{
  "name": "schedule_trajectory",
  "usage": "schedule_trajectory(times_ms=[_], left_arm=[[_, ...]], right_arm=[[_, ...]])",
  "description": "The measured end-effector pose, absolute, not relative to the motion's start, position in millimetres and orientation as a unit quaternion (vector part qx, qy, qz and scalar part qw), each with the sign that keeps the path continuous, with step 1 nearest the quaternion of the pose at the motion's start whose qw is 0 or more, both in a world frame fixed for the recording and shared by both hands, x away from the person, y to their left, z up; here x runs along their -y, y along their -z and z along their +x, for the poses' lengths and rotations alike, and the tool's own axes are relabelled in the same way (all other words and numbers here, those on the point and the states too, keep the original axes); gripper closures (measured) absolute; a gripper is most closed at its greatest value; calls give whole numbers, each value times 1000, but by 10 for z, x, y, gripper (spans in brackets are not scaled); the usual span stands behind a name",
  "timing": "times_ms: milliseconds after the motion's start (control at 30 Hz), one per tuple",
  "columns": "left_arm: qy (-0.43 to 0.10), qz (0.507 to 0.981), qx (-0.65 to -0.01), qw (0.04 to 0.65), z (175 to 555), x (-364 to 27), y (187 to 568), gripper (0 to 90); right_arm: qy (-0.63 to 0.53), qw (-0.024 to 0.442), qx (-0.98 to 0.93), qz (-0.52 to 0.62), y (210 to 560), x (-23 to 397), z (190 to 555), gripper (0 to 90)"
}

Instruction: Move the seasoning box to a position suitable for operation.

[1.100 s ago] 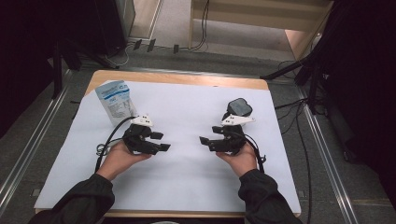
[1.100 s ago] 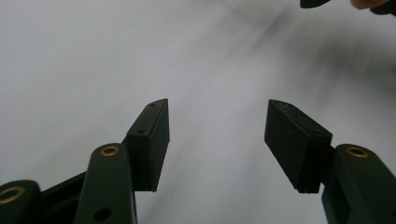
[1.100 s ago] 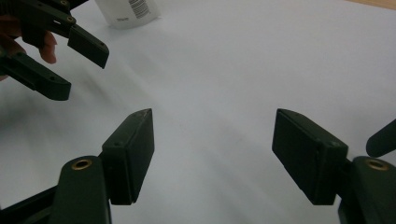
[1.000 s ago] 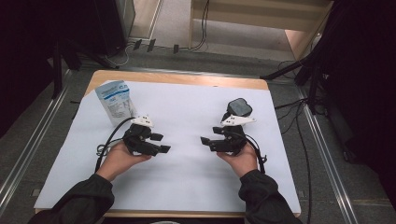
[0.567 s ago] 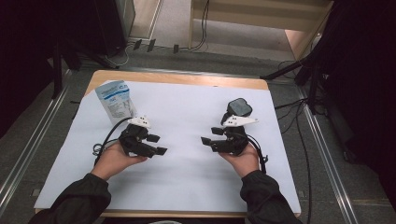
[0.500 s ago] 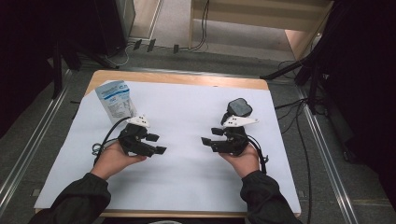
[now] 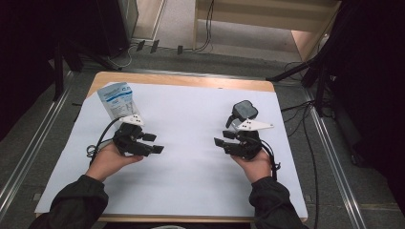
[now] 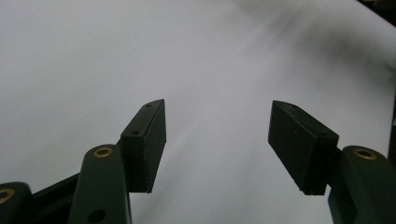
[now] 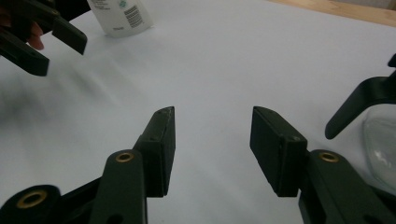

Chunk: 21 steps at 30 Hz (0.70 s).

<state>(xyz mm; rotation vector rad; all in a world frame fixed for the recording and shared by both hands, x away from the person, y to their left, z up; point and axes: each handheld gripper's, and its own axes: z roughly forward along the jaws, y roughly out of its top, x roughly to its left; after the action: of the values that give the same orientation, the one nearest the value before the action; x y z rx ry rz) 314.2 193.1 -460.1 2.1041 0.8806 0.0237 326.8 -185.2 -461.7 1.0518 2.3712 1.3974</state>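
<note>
On the table's white sheet [image 7: 191, 191], the person's two hands held their grippers facing each other across a bare stretch of the surface. The left gripper [image 7: 154, 143] hung low over the sheet with its jaws spread well apart and nothing between them; in the left gripper view its two black pads [image 8: 148, 144] framed plain white surface. The right gripper [image 7: 220, 141] pointed toward the left one, and its jaws had just been closing, though they were parted with nothing between the pads [image 9: 161, 149] and pressed on nothing. A white and blue pouch [image 7: 116, 98] lay flat near the far left corner of the sheet, just beyond the left gripper and apart from its jaws. A clear glass vessel with a dark handle [image 7: 243, 112] stood just behind the right gripper, close to its grey plate; whether they touched could not be told.
</note>
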Motion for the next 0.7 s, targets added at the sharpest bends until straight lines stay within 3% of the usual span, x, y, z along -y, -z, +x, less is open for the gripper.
schedule_trajectory(times_ms=[333,433,700], left_arm=[[-27,834,-359,418,3147,-2063,4562,377],[-41,828,-373,416,3145,-2081,4567,339],[-38,830,-368,416,3125,-2078,4569,337]], right_arm=[[-475,113,-781,389,4586,2026,3289,473],[-477,119,-775,398,4604,2103,3306,478],[-476,135,-762,418,4610,2225,3337,499]])
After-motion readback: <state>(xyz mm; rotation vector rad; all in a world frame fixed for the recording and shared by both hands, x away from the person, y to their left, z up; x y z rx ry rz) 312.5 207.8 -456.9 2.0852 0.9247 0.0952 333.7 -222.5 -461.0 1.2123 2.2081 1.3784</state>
